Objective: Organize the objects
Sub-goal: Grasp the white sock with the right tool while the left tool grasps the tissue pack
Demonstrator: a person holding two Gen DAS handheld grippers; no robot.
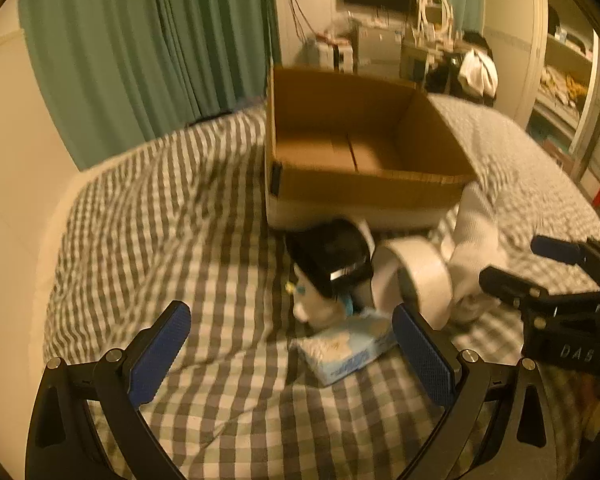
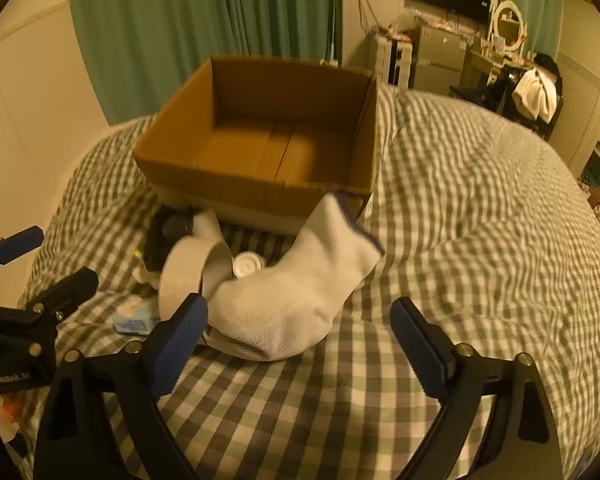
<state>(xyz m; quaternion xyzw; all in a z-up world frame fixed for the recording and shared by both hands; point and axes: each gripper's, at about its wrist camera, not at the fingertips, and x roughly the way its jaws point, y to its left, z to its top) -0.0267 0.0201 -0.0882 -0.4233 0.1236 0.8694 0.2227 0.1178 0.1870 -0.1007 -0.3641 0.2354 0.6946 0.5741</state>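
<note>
Here, the white sock [image 2: 300, 276] is seen lying on the checked bedspread [image 2: 460, 240] just ahead of the right gripper [image 2: 300, 344], its length angled toward the empty cardboard box [image 2: 256, 196]; both it and the left gripper [image 1: 292, 356] are held spread and empty.

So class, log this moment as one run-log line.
left tool: open, empty | right tool: open, at white sock | cardboard box: empty | tape roll, tissue pack: on bed
</note>
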